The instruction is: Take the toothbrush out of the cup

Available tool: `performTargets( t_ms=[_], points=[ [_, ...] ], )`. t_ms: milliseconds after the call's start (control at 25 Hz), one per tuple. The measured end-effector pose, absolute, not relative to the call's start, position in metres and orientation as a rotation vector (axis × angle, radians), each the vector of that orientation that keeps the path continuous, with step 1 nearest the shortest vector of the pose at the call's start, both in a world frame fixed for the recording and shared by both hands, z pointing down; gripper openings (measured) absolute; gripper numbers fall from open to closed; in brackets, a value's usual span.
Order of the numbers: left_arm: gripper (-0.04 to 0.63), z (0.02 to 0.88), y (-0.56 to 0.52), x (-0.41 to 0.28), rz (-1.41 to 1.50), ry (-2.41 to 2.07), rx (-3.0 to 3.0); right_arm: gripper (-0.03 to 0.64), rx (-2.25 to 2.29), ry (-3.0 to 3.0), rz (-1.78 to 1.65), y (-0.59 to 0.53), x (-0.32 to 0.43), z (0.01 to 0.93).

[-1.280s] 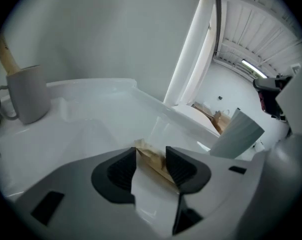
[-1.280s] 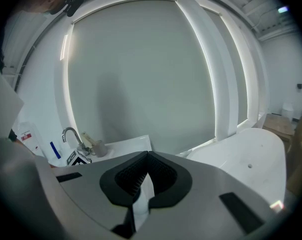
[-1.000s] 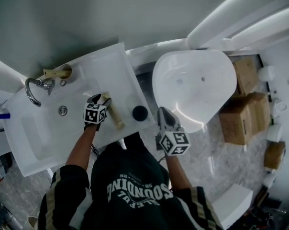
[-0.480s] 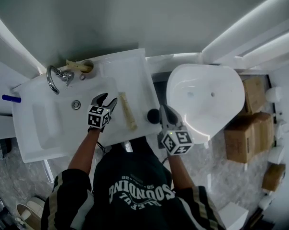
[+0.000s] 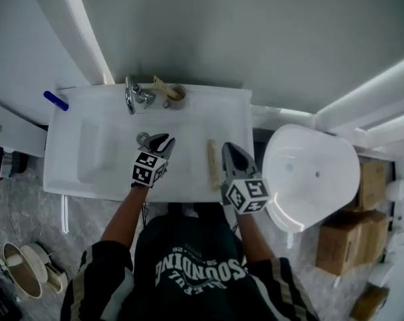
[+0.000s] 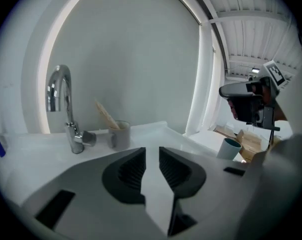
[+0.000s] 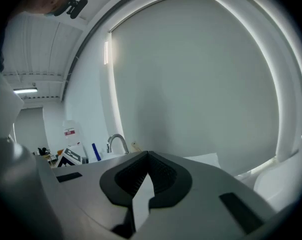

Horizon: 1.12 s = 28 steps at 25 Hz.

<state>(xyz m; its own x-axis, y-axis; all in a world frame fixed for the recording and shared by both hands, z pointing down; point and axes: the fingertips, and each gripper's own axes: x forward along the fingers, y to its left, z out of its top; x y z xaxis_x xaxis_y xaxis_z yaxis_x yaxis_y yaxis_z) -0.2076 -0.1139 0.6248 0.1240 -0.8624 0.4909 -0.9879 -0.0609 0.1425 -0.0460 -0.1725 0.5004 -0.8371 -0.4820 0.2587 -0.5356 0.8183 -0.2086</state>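
Note:
A grey cup (image 5: 176, 94) stands at the back of the white sink counter (image 5: 229, 119), beside the faucet (image 5: 132, 96). A tan bamboo toothbrush (image 5: 159, 84) leans out of it, as the left gripper view also shows with the cup (image 6: 120, 134) and toothbrush (image 6: 106, 115). A second bamboo toothbrush (image 5: 213, 164) lies flat on the counter. My left gripper (image 5: 160, 140) hovers over the basin, its jaws (image 6: 152, 156) closing with nothing between them. My right gripper (image 5: 230, 152) hangs just right of the lying toothbrush, jaws (image 7: 147, 157) shut and empty.
A small teal cup (image 6: 230, 148) stands on the counter's right part. A blue object (image 5: 55, 100) sits at the counter's far left corner. A white oval basin (image 5: 312, 176) and cardboard boxes (image 5: 346, 246) lie on the floor to the right.
The left gripper has left the toothbrush lying on the counter and moved over the basin, its jaws narrowing. The right gripper has come in over the counter beside that toothbrush.

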Motion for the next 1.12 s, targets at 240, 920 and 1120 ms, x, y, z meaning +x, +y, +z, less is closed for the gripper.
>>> performTargets(
  t_ms=[240, 920, 1120],
  points=[
    [0.0, 0.601, -0.082, -0.236, 0.351, -1.846, 1.964, 0.0, 0.651, -2.866, 0.374, -0.157, -0.096, 0.492],
    [0.0, 0.561, -0.104, -0.273, 0.287, -2.022, 1.92, 0.0, 0.601, -2.88, 0.331, -0.162, -0.126, 0.487],
    [0.0, 0.557, -0.125, -0.284, 0.229, -2.04, 1.885, 0.0, 0.592, -2.869, 0.338, -0.169, -0.128, 0.488]
  ],
)
